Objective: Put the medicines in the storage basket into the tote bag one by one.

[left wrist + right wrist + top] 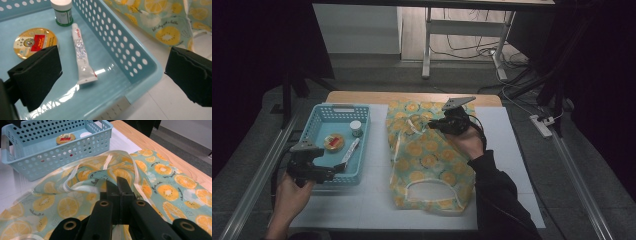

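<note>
A yellow-and-teal lemon-print fabric bag (432, 160) lies flat in the middle of the white mat. My right gripper (431, 125) is at the bag's far end, jaws pressed together on a raised fold of the bag (65, 205) near its mouth; its tips (117, 182) meet in the fabric. A light blue perforated basket (319, 135) stands at the left and holds a white tube (81, 57), a round gold tin (33, 42) and a small white-lidded jar (62, 12). My left gripper (339, 167) is open, straddling the basket's near right corner (140, 72), close to the tube's end.
The white mat (372, 200) covers most of the wooden table (412, 96), with bare mat between basket and bag and in front of both. A person's hands and a dark sleeve (497, 200) come in from the near edge. Beyond the table are frame legs and cables on the floor.
</note>
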A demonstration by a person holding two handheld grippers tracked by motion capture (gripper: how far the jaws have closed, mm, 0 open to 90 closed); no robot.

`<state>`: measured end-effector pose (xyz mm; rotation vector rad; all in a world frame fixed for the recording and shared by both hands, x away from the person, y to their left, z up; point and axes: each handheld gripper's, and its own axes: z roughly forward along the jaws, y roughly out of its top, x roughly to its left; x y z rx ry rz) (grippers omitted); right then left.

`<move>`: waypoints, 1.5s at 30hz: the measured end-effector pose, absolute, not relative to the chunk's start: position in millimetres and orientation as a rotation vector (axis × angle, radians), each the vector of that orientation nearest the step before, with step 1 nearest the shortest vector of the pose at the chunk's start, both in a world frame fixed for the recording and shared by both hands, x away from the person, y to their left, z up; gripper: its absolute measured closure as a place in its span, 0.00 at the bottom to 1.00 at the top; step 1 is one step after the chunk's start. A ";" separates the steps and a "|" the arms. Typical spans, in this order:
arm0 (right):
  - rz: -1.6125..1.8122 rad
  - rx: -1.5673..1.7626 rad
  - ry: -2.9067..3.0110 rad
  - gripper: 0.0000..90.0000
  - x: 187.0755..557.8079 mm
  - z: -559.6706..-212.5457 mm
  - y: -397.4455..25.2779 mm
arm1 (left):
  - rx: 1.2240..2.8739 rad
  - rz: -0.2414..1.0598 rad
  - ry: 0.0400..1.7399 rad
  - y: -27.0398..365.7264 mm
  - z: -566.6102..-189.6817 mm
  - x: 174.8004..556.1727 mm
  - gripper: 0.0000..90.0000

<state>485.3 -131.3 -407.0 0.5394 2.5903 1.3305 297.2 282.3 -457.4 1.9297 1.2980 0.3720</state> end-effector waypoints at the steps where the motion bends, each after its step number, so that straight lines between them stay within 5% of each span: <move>1: 1.330 0.540 2.591 1.00 485.2 -407.0 -131.2 | 1.933 0.374 1.300 282.7 -457.5 299.9 0.01; 45: 1.338 0.541 2.591 1.00 484.2 -405.8 -131.6 | 1.963 0.320 1.449 308.5 -476.8 391.5 0.00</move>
